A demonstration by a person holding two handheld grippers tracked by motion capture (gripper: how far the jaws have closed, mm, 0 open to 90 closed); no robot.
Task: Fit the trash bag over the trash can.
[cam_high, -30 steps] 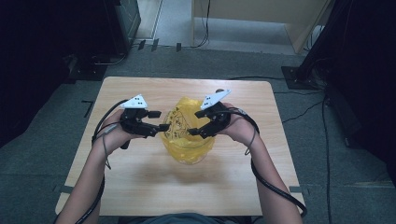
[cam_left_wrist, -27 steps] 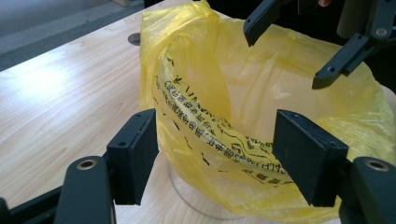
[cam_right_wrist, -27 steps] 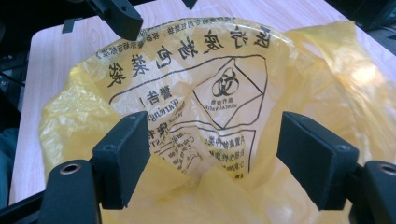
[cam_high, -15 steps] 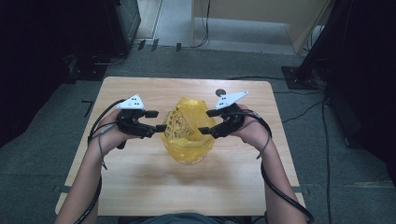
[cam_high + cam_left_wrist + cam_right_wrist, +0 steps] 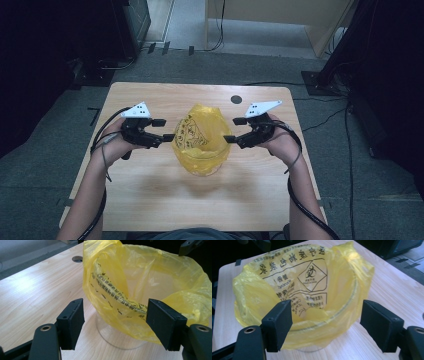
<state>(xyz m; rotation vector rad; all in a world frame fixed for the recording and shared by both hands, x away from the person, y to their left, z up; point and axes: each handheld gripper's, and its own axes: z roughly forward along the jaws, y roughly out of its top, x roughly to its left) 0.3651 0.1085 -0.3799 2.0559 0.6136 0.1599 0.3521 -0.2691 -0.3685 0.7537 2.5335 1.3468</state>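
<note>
A yellow plastic bag (image 5: 202,137) with black print and a biohazard sign (image 5: 312,275) lines a clear round container (image 5: 112,336) at the table's middle. Its rim is folded outward over the container's edge. My left gripper (image 5: 164,129) hovers just left of the bag, open, and the bag's wall (image 5: 150,277) shows beyond its empty jaws (image 5: 117,322). On the bag's right side my right gripper (image 5: 234,130) is also open. The bag's mouth shows past its own gripper point (image 5: 329,325), and nothing lies between the pads.
The wooden table (image 5: 150,200) has a round cable hole (image 5: 236,99) behind the bag. Bare wood lies in front of the container and on both sides. Dark equipment and floor cables (image 5: 325,117) surround the table.
Both grippers have drawn outward, away from the bag's sides, the left to the left and the right to the right. The bag stays on the container.
</note>
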